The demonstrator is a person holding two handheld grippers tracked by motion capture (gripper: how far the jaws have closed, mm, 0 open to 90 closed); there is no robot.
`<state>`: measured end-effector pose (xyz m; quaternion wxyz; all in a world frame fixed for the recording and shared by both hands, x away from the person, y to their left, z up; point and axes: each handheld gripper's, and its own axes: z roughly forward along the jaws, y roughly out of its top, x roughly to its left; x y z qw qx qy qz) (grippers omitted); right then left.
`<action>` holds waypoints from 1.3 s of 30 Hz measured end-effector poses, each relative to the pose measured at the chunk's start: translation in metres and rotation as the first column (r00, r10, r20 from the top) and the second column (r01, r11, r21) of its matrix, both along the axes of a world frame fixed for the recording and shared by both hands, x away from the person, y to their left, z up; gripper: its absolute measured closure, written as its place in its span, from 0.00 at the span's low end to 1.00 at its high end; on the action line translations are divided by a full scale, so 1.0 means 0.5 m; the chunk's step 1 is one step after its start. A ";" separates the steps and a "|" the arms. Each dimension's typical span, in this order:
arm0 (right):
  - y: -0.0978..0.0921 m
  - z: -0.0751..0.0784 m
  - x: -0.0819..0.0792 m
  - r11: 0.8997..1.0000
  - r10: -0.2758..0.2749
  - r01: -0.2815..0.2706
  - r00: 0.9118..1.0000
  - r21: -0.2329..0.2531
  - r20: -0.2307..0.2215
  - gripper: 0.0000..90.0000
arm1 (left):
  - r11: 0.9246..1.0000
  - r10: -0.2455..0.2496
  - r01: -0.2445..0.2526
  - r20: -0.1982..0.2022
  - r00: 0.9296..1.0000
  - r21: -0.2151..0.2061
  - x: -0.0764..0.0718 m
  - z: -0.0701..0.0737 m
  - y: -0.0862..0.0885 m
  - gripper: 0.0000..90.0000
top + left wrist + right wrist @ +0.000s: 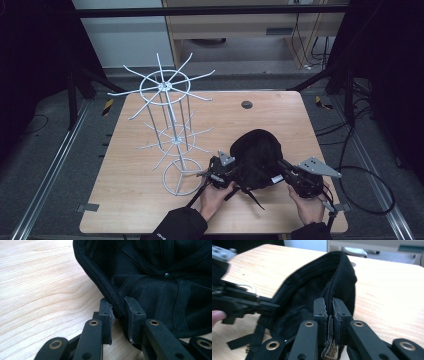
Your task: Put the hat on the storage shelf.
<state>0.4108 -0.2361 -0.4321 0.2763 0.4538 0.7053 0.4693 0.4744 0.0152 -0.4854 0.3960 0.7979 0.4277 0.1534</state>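
A black cap (256, 156) is held between both grippers over the near middle of the wooden table (150, 210). My left gripper (226, 170) is shut on the cap's left rim; in the left gripper view the jaws pinch the stitched edge (117, 308) and the cap's inside (160, 277) faces the camera. My right gripper (283, 169) is shut on the cap's right rim, its jaws clamping the band and a small tag (329, 315). The left gripper (242, 305) shows across the cap (312, 290) in the right gripper view. A loose strap (252, 196) dangles below.
A tall white wire rack (169, 127) with radiating arms at two levels and a ring base stands on the table's left half, just left of the left gripper. A dark round grommet (246, 104) sits in the table's far edge. Cables trail off at right.
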 end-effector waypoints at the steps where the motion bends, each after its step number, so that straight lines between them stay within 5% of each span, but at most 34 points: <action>1: 0.000 0.000 0.000 1.000 0.000 0.000 1.000 0.000 0.000 0.92 | 1.000 0.000 0.000 -0.003 1.000 -0.005 0.002 -0.001 -0.001 0.84; 11: 0.022 -0.008 -0.003 0.998 0.055 -0.054 0.998 -0.037 0.027 0.92 | 0.998 -0.030 0.029 -0.015 0.999 -0.057 0.031 -0.013 -0.003 0.83; 14: 0.023 -0.011 -0.004 0.998 0.037 -0.035 0.999 -0.060 0.026 0.92 | 0.997 -0.036 0.035 -0.016 0.999 -0.062 0.033 -0.014 -0.001 0.77; 19: 0.012 -0.009 -0.004 0.997 -0.025 0.026 0.999 -0.066 0.023 0.93 | 0.997 -0.082 0.082 0.021 0.996 0.006 0.018 -0.004 0.002 0.69; 29: -0.016 -0.001 -0.003 0.994 -0.057 0.059 0.998 -0.097 0.024 0.93 | 0.998 -0.052 0.054 0.058 0.997 -0.039 0.029 0.021 0.021 0.61; 32: -0.016 -0.001 -0.003 0.995 -0.049 0.050 0.999 -0.090 0.019 0.93 | 0.999 -0.033 0.035 0.065 0.997 -0.034 0.042 0.025 0.023 0.61; 39: -0.010 0.017 -0.007 0.995 -0.020 0.026 0.998 -0.094 0.058 0.93 | 1.000 -0.022 0.022 0.007 1.000 -0.020 0.065 -0.001 0.017 0.76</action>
